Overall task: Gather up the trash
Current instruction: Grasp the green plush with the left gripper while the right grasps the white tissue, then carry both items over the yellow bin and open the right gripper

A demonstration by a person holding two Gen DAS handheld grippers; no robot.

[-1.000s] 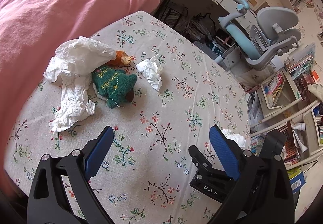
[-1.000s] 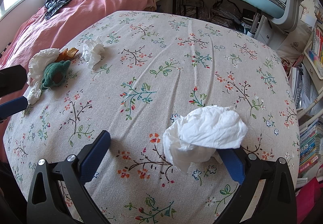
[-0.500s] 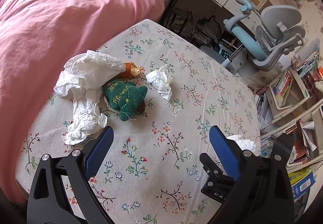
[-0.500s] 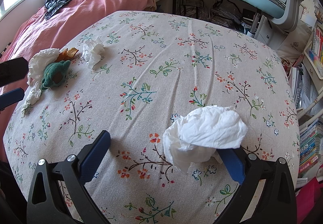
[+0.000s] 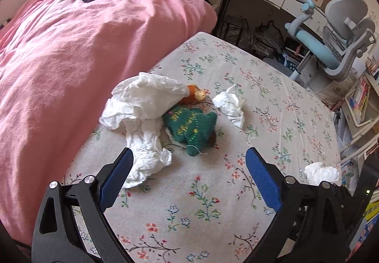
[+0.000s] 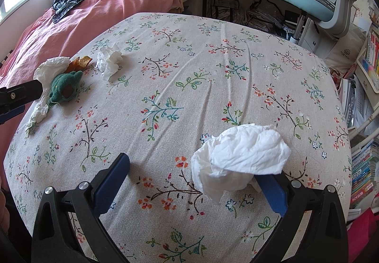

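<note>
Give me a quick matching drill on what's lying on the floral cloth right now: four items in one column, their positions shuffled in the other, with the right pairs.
Items:
1. green knitted toy
2. orange peel
3. small crumpled tissue
4. large crumpled tissue

Places:
A. poking out from under the big white paper
B. resting against the right tongs' right finger
C. lying apart, right of the peel
D. between the big white paper and the small tissue

Pairs: 1-D, 2-A, 3-C, 4-B

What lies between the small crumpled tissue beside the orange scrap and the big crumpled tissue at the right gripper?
Only bare floral cloth: the right wrist view shows nothing lying between the small tissue and the big tissue.
</note>
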